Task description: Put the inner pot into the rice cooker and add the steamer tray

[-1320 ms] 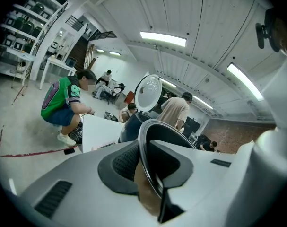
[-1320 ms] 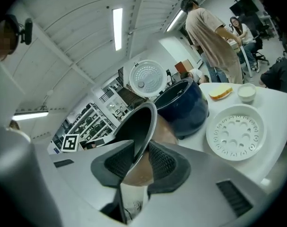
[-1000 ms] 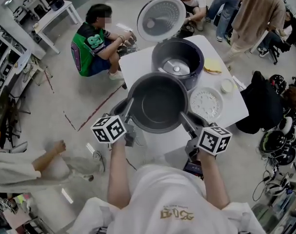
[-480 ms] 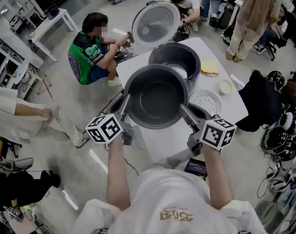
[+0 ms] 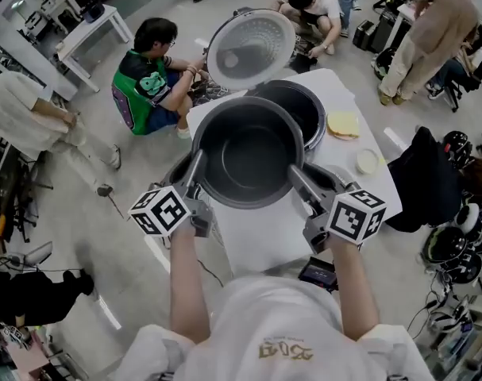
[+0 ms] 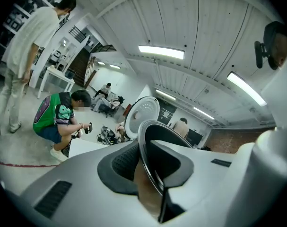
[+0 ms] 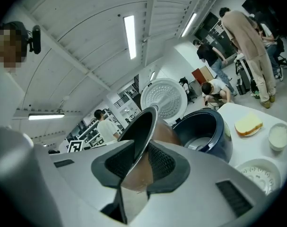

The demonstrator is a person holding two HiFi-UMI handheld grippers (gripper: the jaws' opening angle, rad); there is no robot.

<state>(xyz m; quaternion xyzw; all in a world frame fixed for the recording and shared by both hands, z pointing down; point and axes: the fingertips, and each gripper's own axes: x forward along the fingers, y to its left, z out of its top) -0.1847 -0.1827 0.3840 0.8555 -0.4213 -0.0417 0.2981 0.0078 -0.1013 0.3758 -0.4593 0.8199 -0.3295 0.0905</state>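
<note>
I hold the dark grey inner pot [image 5: 248, 153] in the air by its rim, with both grippers. My left gripper [image 5: 196, 163] is shut on the rim's left side and my right gripper [image 5: 293, 173] on its right side. In the left gripper view the rim [image 6: 148, 155] runs between the pads of the left gripper [image 6: 150, 174]. The right gripper [image 7: 138, 167] shows the same grip on the pot [image 7: 143, 126]. The rice cooker [image 5: 304, 105] stands just beyond, partly hidden by the pot, its lid [image 5: 250, 50] up. The white steamer tray [image 7: 262, 174] lies on the table to the cooker's right.
On the white table [image 5: 260, 240] a yellow sponge-like piece [image 5: 343, 123] and a small white bowl [image 5: 368, 161] lie right of the cooker. A crouching person in green [image 5: 149, 78] is at the table's far left; a person in white [image 5: 26, 117] walks past, others stand behind.
Both grippers have carried the pot up and away from me, so it now covers part of the cooker's opening. The person in white has walked up along the left.
</note>
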